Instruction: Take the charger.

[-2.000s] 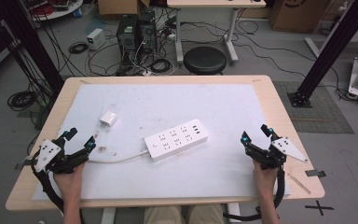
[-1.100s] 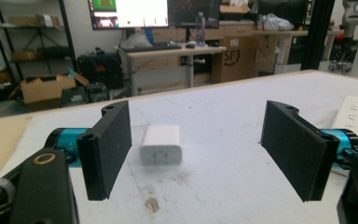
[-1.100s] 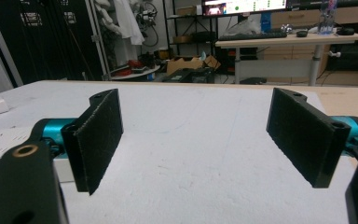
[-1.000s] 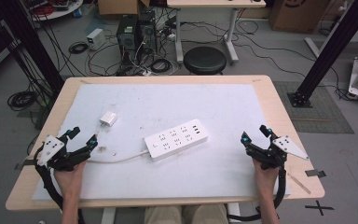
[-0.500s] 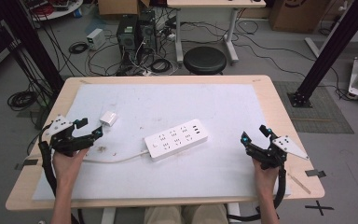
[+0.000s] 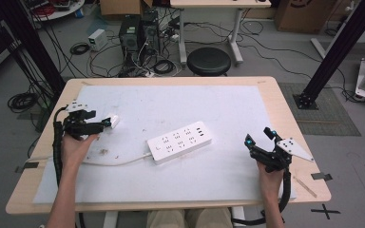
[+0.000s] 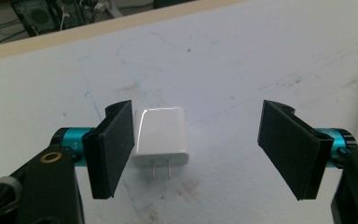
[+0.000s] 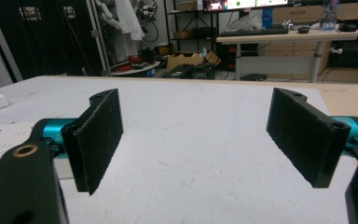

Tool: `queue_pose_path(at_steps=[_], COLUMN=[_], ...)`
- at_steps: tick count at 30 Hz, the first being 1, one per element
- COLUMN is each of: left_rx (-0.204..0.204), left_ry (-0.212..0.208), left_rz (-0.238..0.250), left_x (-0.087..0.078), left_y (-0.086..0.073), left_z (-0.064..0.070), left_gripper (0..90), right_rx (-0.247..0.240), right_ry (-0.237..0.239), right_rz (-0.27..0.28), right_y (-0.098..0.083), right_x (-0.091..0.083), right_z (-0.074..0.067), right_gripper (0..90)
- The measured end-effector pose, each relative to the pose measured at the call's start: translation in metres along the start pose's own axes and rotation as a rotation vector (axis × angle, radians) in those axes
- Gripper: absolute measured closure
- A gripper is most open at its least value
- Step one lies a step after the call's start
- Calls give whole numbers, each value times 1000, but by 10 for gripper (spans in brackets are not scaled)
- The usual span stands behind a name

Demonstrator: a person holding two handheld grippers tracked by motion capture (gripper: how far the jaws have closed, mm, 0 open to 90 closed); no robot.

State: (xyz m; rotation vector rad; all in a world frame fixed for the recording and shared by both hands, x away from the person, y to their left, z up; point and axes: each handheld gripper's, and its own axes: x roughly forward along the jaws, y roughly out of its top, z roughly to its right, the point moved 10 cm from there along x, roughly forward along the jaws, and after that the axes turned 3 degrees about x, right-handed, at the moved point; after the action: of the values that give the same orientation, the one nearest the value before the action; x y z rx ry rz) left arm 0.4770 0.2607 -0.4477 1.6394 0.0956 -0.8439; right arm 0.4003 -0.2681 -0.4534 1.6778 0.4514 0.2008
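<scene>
White two-prong plastic wall charger (image 7: 161, 136) is framed between the wide-apart jaws of the left gripper (image 7: 200, 154) — lying flat on the white table sheet (image 6: 218, 109), left of the white power strip (image 6: 179, 141). Approach step is judged in hand; centring, then closing, is called for next. Right gripper (image 6: 258, 137) is parked, gaping, nothing between its jaws.

Both tongs are black frames with 2 flat black pads (image 7: 114, 151) on teal barrels and brass-ringed screws. The right tongs (image 6: 260, 138) carry a grey 3-cornered plate at 3 o'clock; the left tongs (image 6: 105, 122) trail a ribbed black cable. Forearms are bare, trousers khaki.
</scene>
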Motion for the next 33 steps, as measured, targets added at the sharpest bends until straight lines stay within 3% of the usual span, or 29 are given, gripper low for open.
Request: queue_pose_path(at_steps=[2,6,8,10,20,33], left_rx=[-17,-23,-29,-33,-41,-26], left_ry=[-10,16,8,-4,13,6], left_rz=[-23,-23,-73,-85,-121,-147], left_x=[12,23,37,42,55,64], left_y=[1,-1,-13,-16,-28,-34], left_z=[-3,-9,-12,-12,-20,-18], left_gripper=[271,274,276,275,276,306], right_rx=[-1,-4,3,-3,0,-1], right_ry=[0,-1,2,-1,-3,-6], right_rz=[-2,-1,-6,-4,-8,-8], right_y=[0,0,-1,0,-1,-1], right_x=[0,0,0,0,0,0], right_z=[0,0,-1,-1,-1,-1], right_gripper=[189,188,189,189,188,189])
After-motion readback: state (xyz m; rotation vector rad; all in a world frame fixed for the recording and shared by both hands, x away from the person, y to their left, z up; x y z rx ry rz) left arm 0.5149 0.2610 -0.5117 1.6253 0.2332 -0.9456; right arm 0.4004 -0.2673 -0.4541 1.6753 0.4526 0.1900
